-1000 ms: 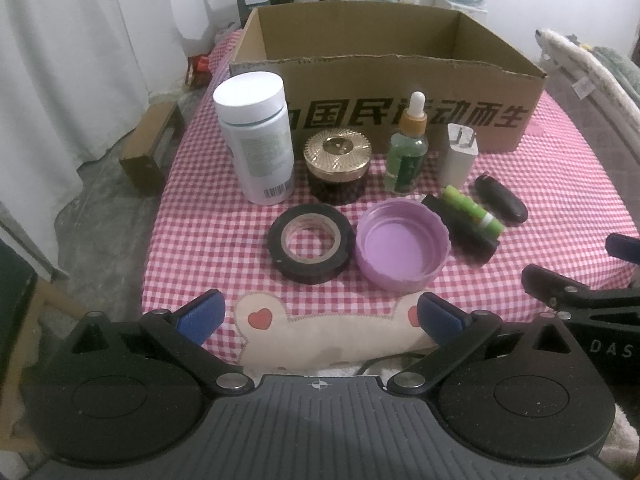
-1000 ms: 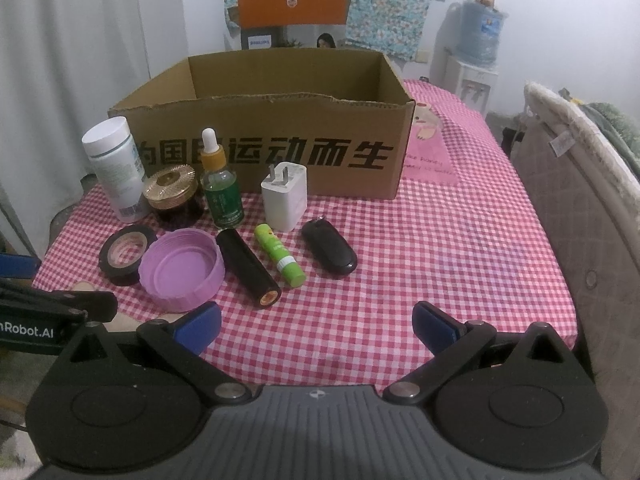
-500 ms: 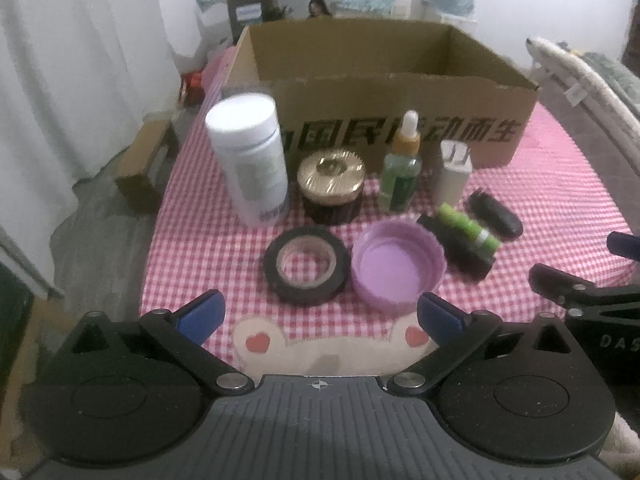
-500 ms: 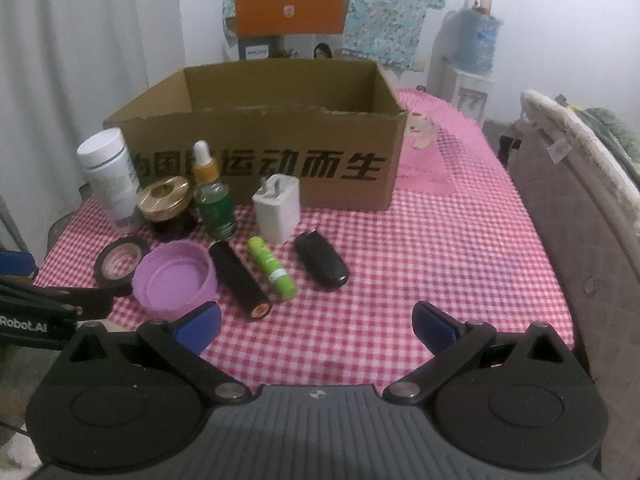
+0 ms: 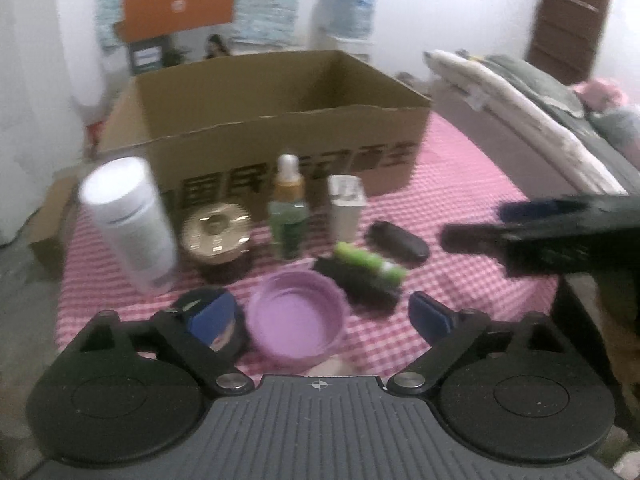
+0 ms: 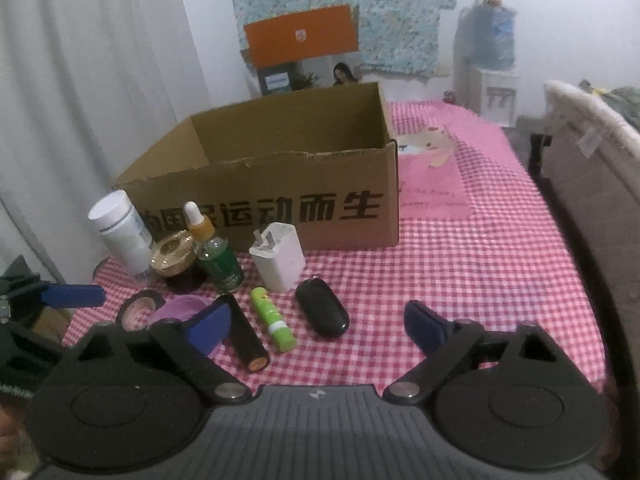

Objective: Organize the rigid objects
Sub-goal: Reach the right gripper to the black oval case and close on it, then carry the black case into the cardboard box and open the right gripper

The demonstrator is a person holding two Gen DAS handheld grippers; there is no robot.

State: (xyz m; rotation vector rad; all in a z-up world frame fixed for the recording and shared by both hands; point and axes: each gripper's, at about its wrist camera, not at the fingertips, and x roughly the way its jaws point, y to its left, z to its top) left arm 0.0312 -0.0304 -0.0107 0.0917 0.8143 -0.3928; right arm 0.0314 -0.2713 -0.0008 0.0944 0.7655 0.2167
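1. Box [image 6: 280, 184]: it is sitting open on the checked cloth [image 6: 460, 272] behind the row of items. As far as you can see inside, nothing is lying in it; its floor is hidden from both views. I judge the sorting as not yet begun.
2. White bottle [image 6: 120, 232]: it is standing at the left end, just in front of the box, waiting.
3. Charger [image 6: 278, 258]: it is standing upright near the box front, waiting.
4. Dropper bottle [image 6: 214, 252] and gold-lidded jar [image 6: 174, 256]: both are standing between bottle and charger.
5. Purple lid [image 5: 296, 320] and tape roll [image 6: 138, 312]: both are lying in the front row.
6. Black tube [image 6: 244, 332], green stick [image 6: 272, 318], black fob [image 6: 322, 308]: all are lying side by side, apart from the box.
7. Left gripper [image 5: 320, 316]: you are holding it wide; its jaws have just been narrowing, empty, framing the lid.
8. Right gripper [image 6: 316, 320]: you are holding it wide too, jaws just narrowing, gripping nothing, framing the tube, stick and fob.
9. Remaining: all nine items are still waiting outside the box.
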